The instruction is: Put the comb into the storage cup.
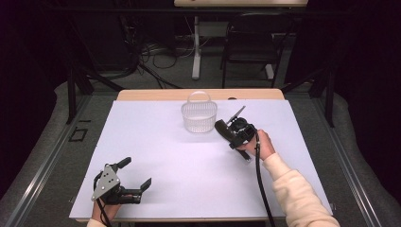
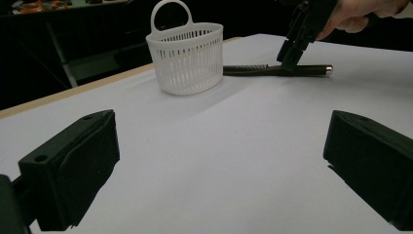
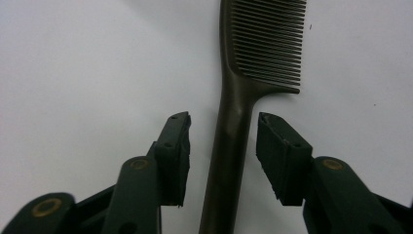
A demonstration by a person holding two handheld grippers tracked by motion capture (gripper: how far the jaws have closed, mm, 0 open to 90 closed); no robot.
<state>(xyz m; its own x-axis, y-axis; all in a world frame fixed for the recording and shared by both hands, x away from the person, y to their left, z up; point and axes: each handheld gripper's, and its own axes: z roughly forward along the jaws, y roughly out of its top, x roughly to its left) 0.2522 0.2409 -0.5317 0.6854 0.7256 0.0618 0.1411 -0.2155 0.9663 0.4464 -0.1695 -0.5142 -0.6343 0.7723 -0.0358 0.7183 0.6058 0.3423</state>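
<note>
comb (image 3: pixel 234 126), dark plastic with a long handle and a row of fine teeth, is lying flat on the white table cover (image 1: pixel 189 165), just beside the white slotted basket (image 1: pixel 199 117) on the person's right-hand side.

nearest the person, the left gripper (image 1: pixel 137 176) is resting low at the near left corner of the cover, its jaws standing wide apart with nothing between them, well apart from the comb.

farther out, the right gripper (image 3: pixel 223 146) is pointing down over the comb handle, its jaws straddling the handle just below the teeth. a gap is showing on each side, so the pads are not pressing yet and the comb is not held.

handling judgement: the comb is looking light, stiff and thin, with a smooth, likely slippery surface. lying flat, it is offering little height for the pads, so they are needing to reach the cover before closing. the handle neck is the sound place to grip; the teeth are fine and likely to flex or slip.

beyond it, the basket is standing upright and open-topped, its loop handle up.
</note>
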